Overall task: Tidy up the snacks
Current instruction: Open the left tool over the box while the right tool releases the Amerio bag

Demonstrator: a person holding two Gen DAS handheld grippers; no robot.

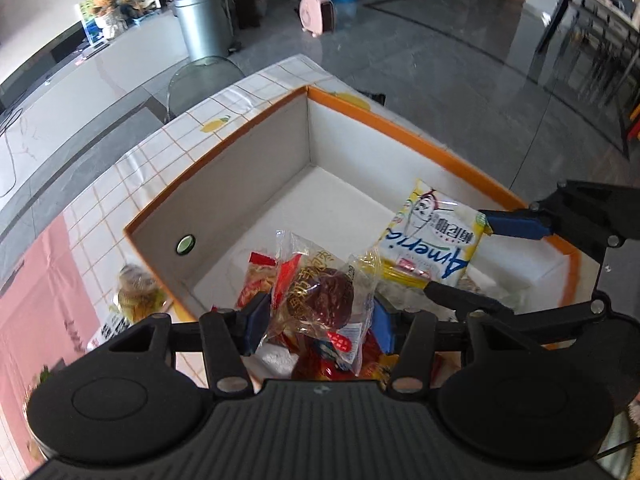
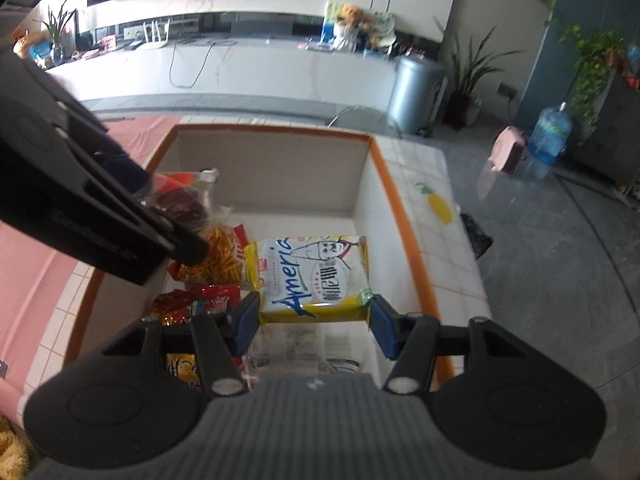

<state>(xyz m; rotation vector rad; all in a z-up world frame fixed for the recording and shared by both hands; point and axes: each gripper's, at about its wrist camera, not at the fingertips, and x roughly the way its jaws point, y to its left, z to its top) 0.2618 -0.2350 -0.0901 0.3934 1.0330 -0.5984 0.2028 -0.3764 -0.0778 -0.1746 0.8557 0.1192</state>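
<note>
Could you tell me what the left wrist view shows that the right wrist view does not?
Only the left wrist view: a wrapped snack on the table outside the box. Only the right wrist view: a white router on the counter. Both: the orange-rimmed box, the left gripper shut on the chocolate bun pack, and the right gripper pinching the yellow Americ pack.

- Left wrist view looks down close over the orange-rimmed white cardboard box (image 1: 400, 136), facing the far corner.
- Right wrist view looks down close from the box's near side (image 2: 384, 176).
- Both share the box interior and the yellow-and-white "Americ" snack packet (image 1: 434, 236) (image 2: 314, 276).
</note>
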